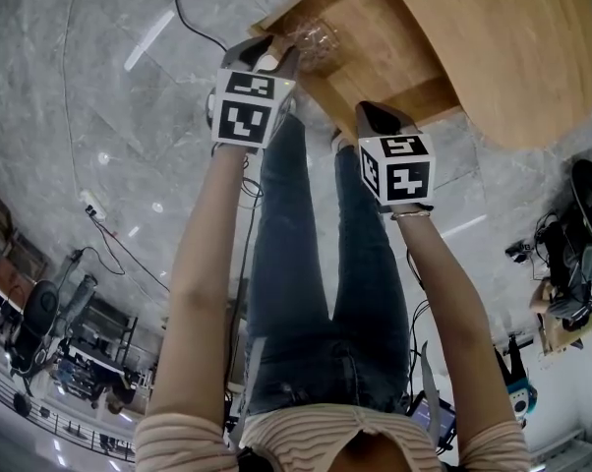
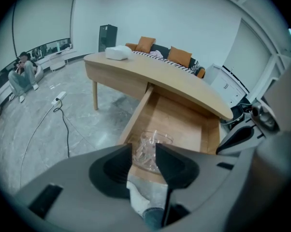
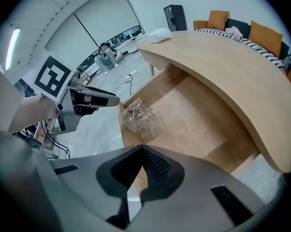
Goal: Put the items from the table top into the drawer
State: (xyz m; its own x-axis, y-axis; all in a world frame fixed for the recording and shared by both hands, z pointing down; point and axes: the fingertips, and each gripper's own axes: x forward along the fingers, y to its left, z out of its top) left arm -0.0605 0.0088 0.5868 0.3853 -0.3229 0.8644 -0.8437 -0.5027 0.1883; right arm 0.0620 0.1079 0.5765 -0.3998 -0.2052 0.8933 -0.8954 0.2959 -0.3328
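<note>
The left gripper (image 2: 144, 151) has its jaws a moderate way apart with nothing clamped. Through the gap shows a clear faceted container (image 2: 154, 139), which sits inside the open light-wood drawer (image 2: 179, 120), in the front corner at the drawer's left side. The jaw tips hang just over that corner's front edge; I cannot tell whether they touch the container. The right gripper (image 3: 141, 149) has its jaws pressed together, empty, held over the drawer's front edge toward its right side, well apart from the container.

Behind the container the drawer's bottom lies bare, back to where it runs under the curved light-wood table top (image 2: 174, 79). A white bundle (image 2: 117, 52) lies on that top, far from the drawer at the table's far left end.

Left of the drawer is grey marbled floor (image 2: 49, 129) with a black cable (image 2: 63, 124) and a white power strip (image 2: 60, 96). Beyond the table stands a sofa with orange cushions (image 2: 179, 56).
</note>
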